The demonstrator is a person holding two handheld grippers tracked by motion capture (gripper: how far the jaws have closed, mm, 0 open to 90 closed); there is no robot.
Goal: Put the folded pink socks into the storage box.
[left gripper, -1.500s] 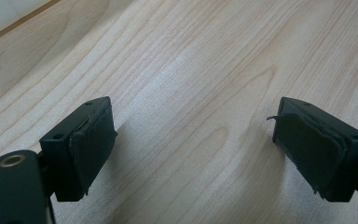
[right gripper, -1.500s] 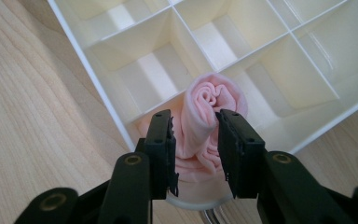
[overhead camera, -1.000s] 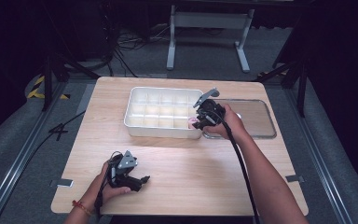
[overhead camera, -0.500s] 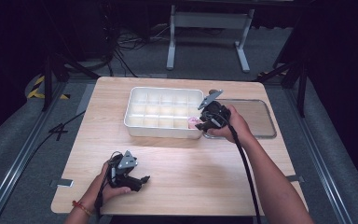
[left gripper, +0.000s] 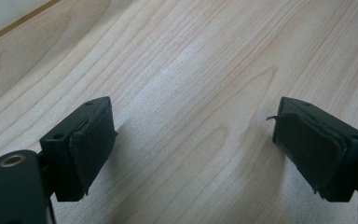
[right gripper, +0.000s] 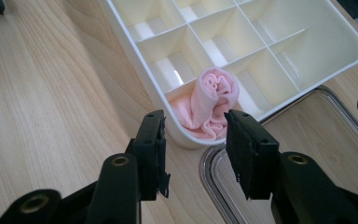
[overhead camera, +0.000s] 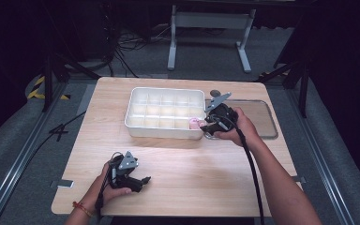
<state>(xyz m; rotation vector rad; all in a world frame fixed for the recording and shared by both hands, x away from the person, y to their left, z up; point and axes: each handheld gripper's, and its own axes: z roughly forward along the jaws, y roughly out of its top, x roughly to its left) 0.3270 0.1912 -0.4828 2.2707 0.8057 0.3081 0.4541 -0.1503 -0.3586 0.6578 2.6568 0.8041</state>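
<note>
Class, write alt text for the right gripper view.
A rolled pink cloth sits in the near corner compartment of a white divided tray on a wooden table. The right tongs are open just before it, above a clear lid.

The high view looked forward and down from above the person's side of the wooden table [overhead camera: 178, 159], far enough off to take in the whole top and the floor beyond. The left gripper view sat low and close to that tabletop [left gripper: 191, 70], facing along its own two jaws at bare wood grain. The right gripper view looked down past its jaws, from close by, at the corner of the white compartment tray [right gripper: 335, 60]. That tray [overhead camera: 136, 123] was shared with the high view, as was the wood.
</note>
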